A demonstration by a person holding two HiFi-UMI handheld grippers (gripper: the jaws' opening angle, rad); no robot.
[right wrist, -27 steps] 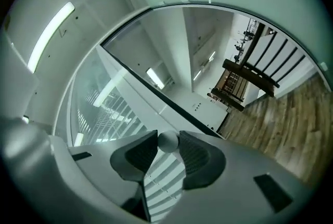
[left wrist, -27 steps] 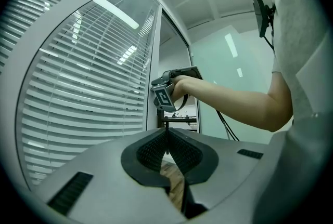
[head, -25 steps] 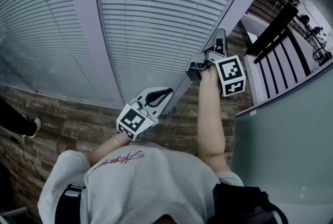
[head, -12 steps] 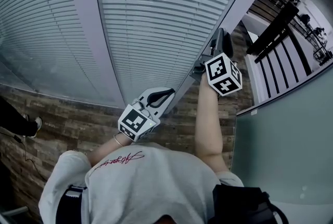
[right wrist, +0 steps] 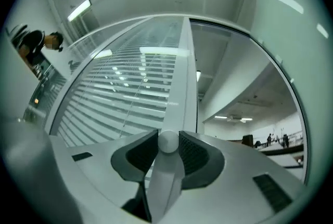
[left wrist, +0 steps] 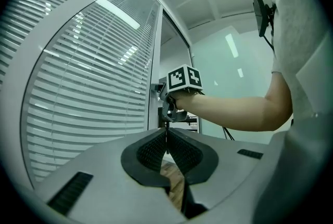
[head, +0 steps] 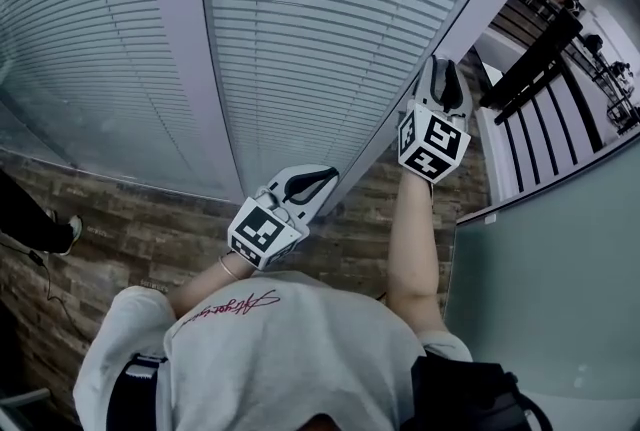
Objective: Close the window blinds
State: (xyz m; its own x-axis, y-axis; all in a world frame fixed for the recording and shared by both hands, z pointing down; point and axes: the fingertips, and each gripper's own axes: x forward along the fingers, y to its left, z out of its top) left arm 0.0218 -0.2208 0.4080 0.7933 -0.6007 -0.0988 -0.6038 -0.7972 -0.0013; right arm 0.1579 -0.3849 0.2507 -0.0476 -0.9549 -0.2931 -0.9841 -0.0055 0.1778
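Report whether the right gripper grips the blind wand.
Right gripper shut on the wand: its view shows both pads pressing the white rounded tip.

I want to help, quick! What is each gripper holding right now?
Left gripper: closed on a thin cord.
Right gripper: closed on the white round-ended wand.

There are two grippers: the left gripper [head: 326,178] and the right gripper [head: 446,69]. They carry two marker cubes, the left marker cube [head: 262,231] and the right marker cube [head: 433,141]. Two slatted blind panels hang at the window, the left blind panel [head: 80,39] and the right blind panel [head: 320,29], with one white post [head: 190,49] between them. There is one white wand [right wrist: 167,141] and one thin cord [left wrist: 166,137]. Two bare forearms show, the left forearm [head: 200,284] and the right forearm [head: 412,239], along with one shoe [head: 70,237].
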